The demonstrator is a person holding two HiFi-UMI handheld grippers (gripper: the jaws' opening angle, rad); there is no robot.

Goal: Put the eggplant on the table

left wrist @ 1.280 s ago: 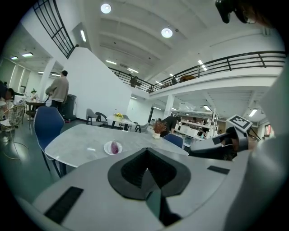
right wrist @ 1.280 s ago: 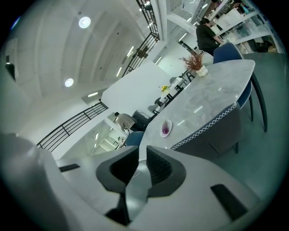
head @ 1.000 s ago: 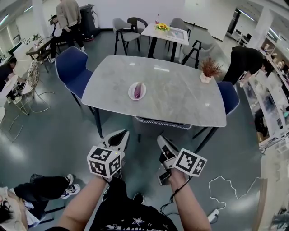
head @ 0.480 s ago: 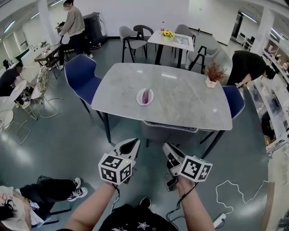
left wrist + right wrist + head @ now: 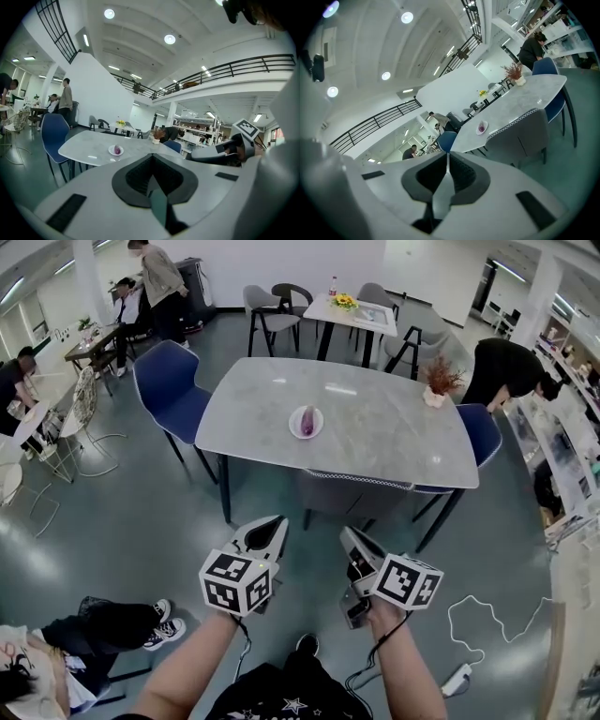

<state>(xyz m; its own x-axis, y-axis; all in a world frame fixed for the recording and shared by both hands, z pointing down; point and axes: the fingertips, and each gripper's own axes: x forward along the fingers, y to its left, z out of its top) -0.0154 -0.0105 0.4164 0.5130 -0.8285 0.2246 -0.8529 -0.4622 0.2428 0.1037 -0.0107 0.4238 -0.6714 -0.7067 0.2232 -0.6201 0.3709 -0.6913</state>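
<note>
Item 1: left gripper [image 5: 266,534]. Jaws pressed together, nothing between them, as its own view confirms. Held low over the floor. The hand on it is mostly hidden behind the marker cube [image 5: 236,581].

Item 2: right gripper [image 5: 353,546]. Jaws likewise closed on nothing. It sits just beside the left gripper without touching it.

Item 3: eggplant [image 5: 307,420]. Small and purple, lying on a white plate [image 5: 294,426] straight ahead of both grippers and well apart from them. It is too small in every view to show its stem or surface detail.

Item 4: table [image 5: 384,442]. Grey marble top carrying the plate. Its near edge is partly covered by the back of a grey chair [image 5: 352,495], which stands between the grippers and the plate.

Item 5: blue chair [image 5: 169,390], ahead and to the left of the left gripper. A second blue chair [image 5: 480,432], ahead and right of the right gripper, is partly tucked under the table top.

Item 6: potted plant [image 5: 437,382], at the table's far right corner
</note>
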